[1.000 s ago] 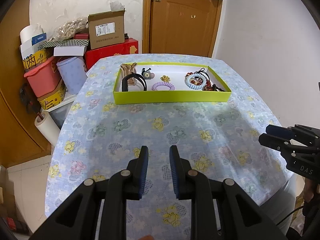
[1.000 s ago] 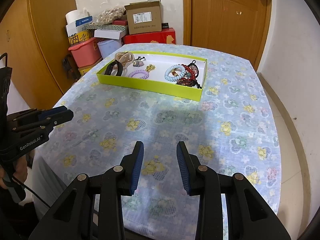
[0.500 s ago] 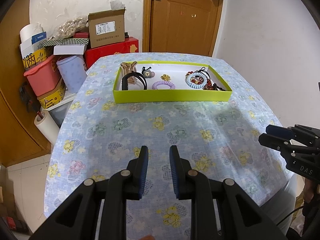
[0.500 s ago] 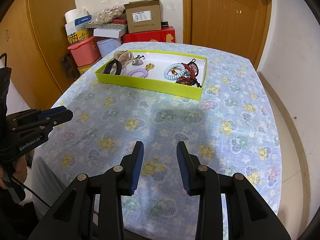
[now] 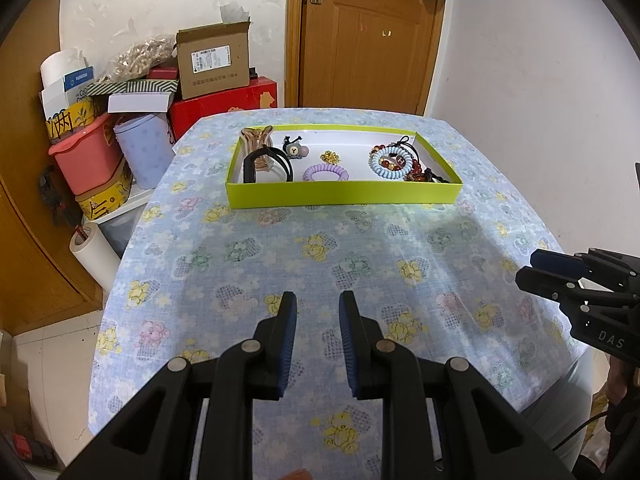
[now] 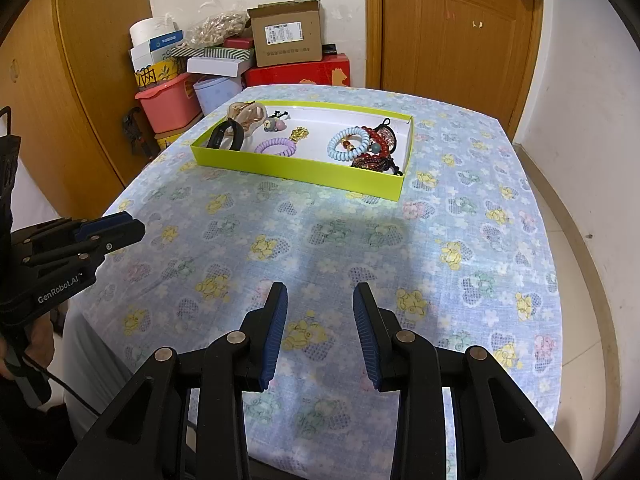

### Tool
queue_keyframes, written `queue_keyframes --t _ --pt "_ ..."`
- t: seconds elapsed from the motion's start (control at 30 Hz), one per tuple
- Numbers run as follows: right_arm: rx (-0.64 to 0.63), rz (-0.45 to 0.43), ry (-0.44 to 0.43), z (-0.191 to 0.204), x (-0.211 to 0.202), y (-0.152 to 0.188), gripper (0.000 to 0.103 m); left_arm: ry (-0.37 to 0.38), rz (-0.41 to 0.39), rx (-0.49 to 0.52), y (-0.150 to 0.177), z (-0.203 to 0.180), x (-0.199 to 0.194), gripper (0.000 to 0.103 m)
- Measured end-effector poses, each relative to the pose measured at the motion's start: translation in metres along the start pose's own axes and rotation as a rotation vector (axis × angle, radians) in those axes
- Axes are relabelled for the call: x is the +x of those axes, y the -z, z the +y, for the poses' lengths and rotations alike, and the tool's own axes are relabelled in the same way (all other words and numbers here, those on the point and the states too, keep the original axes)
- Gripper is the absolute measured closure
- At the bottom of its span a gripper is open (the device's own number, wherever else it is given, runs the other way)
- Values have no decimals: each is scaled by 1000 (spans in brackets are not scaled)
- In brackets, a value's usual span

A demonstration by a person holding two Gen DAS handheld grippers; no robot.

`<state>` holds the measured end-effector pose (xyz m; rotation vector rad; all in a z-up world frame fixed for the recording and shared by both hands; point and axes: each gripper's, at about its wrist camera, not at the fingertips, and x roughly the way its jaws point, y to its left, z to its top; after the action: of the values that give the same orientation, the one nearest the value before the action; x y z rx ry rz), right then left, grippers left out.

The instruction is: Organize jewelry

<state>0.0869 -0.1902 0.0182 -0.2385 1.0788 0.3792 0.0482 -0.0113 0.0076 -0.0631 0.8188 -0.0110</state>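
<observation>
landmark: i take the lime-green tray (image 5: 344,197) as my reference; it sits on the tabletop (image 5: 320,256) under a blue flowered cloth, toward the far end by the wooden door (image 5: 368,36).
tray, left end: black band (image 5: 251,164) lying against a beige hair claw (image 5: 256,140).
tray, middle: small mouse-shaped charm (image 5: 295,151), gold trinket (image 5: 330,156), purple coil hair tie (image 5: 325,172).
tray, right end: pale blue coil bracelet (image 5: 390,163) touching a heap of red beads (image 5: 416,169) with black cord.
my left hand-held gripper (image 5: 316,314): on the near side of the tray, well apart from it, above bare cloth; jaws spread a little, nothing between them.
my right hand-held gripper (image 6: 320,306): also near side, well apart from the tray; jaws spread wider, nothing between them.
beyond the tray, left: cardboard box (image 5: 214,62), red box (image 5: 224,108), pink tub (image 5: 86,158).
</observation>
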Motion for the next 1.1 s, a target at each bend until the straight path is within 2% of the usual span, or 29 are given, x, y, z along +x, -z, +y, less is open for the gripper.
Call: queue_keyframes --t 1.1 --pt "1 3 0 1 1 1 68 -23 14 -6 4 0 6 80"
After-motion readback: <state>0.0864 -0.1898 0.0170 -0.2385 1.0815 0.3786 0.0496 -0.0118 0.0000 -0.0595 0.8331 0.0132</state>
